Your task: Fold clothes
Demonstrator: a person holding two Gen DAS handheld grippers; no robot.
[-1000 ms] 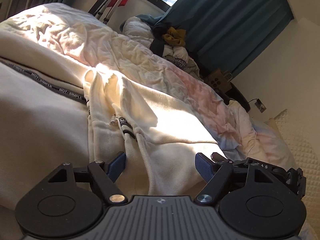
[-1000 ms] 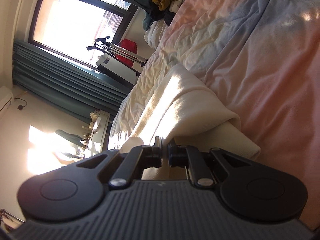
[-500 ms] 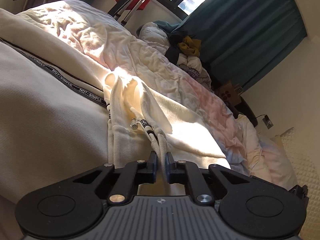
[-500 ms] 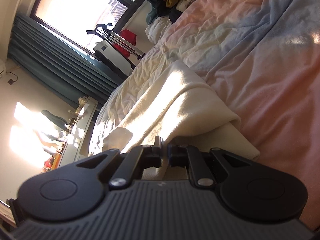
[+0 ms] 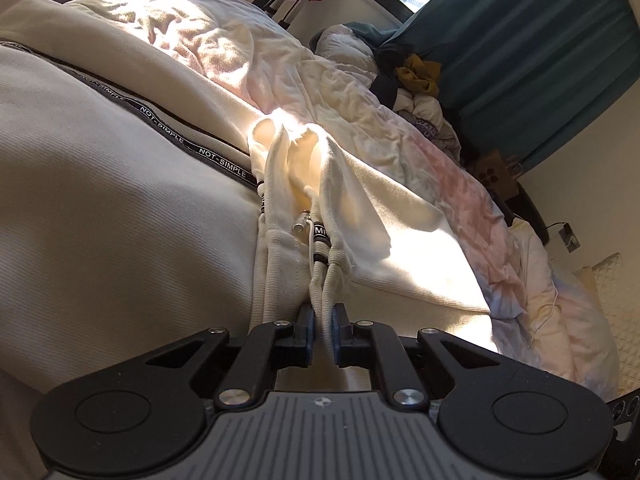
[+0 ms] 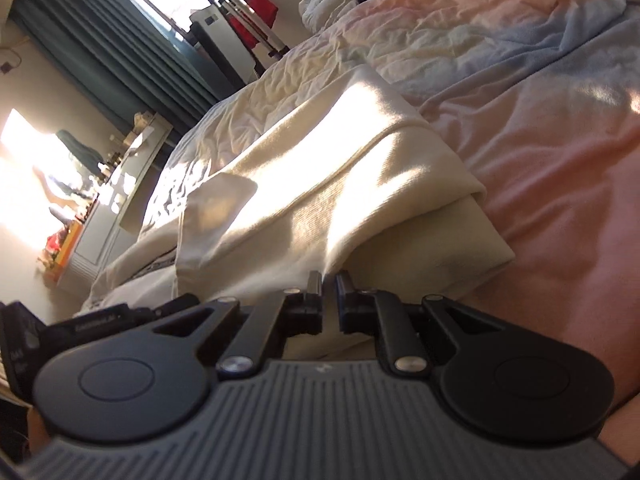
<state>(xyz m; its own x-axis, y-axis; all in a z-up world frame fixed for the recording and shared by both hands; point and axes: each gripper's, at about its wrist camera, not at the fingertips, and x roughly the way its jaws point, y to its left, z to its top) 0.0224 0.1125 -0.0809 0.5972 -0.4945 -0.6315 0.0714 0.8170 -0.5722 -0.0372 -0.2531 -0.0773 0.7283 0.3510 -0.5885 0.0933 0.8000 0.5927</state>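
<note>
A cream hoodie (image 5: 120,216) with a black "NOT-SIMPLE" tape lies partly folded on the bed. My left gripper (image 5: 322,322) is shut on its ribbed hem edge (image 5: 324,280), just below the drawcords. In the right wrist view the same hoodie (image 6: 320,184) shows as a folded cream stack. My right gripper (image 6: 329,286) is shut on a thin fold of that cloth at the near edge.
The bed has a wrinkled pink and pale blue sheet (image 6: 540,92). A pile of clothes (image 5: 416,84) sits at its far end by teal curtains (image 5: 520,40). A drying rack with a red item (image 6: 256,20) stands by the window. A white dresser (image 6: 116,184) stands at left.
My left gripper was open a second ago and has shut on the hoodie's hem. Both grippers have swung, shifting the views; the right one stays shut on the cloth.
</note>
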